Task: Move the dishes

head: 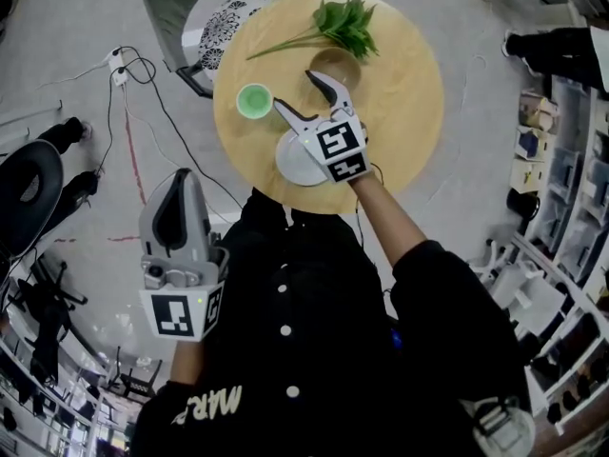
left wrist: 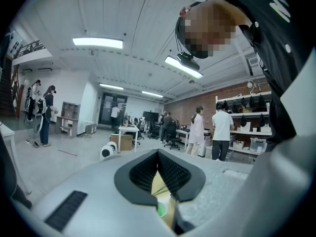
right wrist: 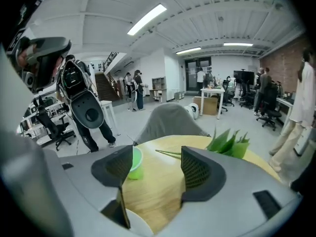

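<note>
The right hand-held gripper hangs wide open and empty over the tabletop, above the white plate, near the green cup; the left hand-held gripper is closed, empty, well back; seemingly between pickups; next, lower onto a rim and close.

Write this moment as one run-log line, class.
right gripper: open, empty, over far rim of white plate | left gripper: shut, empty, beside table | green cup, leafy sprig: on table, untouched
</note>
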`<state>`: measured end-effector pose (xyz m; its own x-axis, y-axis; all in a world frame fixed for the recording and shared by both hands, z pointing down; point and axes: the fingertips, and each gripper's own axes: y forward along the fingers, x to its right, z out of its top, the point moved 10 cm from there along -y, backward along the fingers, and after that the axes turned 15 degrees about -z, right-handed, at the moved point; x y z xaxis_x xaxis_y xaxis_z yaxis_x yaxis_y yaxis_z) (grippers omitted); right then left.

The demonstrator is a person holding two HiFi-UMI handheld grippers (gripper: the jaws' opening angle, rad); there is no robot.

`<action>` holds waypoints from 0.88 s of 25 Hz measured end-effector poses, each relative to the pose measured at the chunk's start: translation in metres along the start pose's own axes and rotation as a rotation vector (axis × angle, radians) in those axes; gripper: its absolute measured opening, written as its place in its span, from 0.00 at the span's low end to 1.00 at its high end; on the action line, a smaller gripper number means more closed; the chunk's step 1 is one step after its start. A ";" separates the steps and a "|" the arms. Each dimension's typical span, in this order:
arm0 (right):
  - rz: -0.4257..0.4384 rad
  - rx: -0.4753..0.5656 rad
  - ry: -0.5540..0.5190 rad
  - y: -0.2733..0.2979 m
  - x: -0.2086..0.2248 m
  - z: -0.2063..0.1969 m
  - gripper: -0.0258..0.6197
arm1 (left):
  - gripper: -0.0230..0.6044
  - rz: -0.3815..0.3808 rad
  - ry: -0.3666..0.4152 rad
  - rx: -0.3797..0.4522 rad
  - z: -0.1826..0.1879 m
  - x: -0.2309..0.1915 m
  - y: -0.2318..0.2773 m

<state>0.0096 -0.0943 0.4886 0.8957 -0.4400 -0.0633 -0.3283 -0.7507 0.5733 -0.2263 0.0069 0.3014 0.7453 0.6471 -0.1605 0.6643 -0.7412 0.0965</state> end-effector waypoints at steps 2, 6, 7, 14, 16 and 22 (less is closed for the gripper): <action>-0.047 -0.022 0.028 -0.004 0.019 -0.004 0.50 | 0.04 -0.014 0.005 -0.005 0.001 0.004 0.003; -0.141 -0.068 0.119 -0.010 0.059 -0.017 0.45 | 0.04 -0.043 0.009 0.006 0.006 0.013 0.010; -0.164 -0.080 0.143 -0.010 0.070 -0.021 0.44 | 0.04 -0.049 0.010 0.003 0.006 0.016 0.012; -0.262 -0.219 0.302 -0.006 0.127 -0.061 0.36 | 0.04 -0.075 0.015 -0.003 0.008 0.026 0.021; -0.259 -0.256 0.355 -0.002 0.135 -0.070 0.34 | 0.04 -0.073 0.016 -0.010 0.007 0.027 0.022; -0.247 -0.337 0.471 0.007 0.142 -0.082 0.24 | 0.04 -0.070 0.015 -0.021 0.004 0.028 0.024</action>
<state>0.1592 -0.1217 0.5504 0.9942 0.0483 0.0957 -0.0510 -0.5723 0.8185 -0.1902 0.0063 0.2952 0.6976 0.6999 -0.1530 0.7158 -0.6902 0.1063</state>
